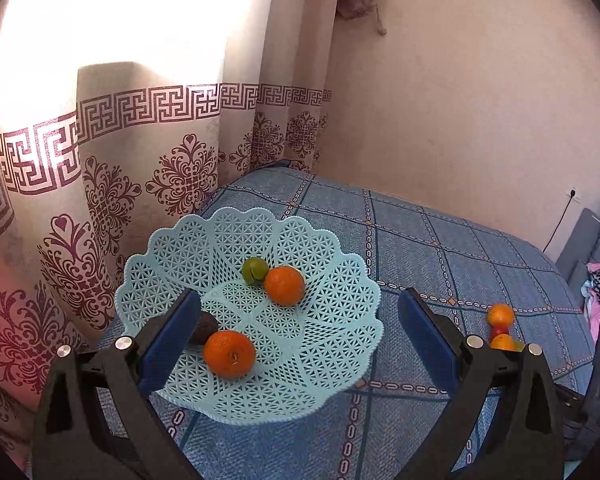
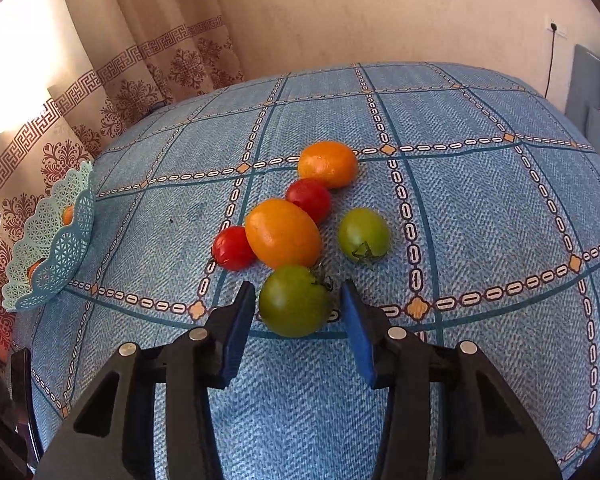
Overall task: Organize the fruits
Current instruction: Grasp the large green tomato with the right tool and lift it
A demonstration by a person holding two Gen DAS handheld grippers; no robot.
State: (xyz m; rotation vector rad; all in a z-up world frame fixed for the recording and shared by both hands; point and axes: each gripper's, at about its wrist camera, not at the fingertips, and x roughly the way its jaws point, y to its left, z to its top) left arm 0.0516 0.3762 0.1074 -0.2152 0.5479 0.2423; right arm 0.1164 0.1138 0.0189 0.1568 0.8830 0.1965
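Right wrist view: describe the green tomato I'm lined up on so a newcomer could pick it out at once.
On the blue checked cloth, find the cluster of six fruits mid-table. The green tomato is the nearest of them, sitting between the open fingers of the right hand-held gripper. Unlike the other green tomato, it touches the big orange fruit.

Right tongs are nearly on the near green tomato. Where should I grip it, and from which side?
Grip the near green tomato across its widest middle, coming straight in from the near side as the right tongs already do. The open jaws flank it left and right, and both flanks look clear. Its stem points to the far right, and the orange fruit sits just behind, so don't push deeper.
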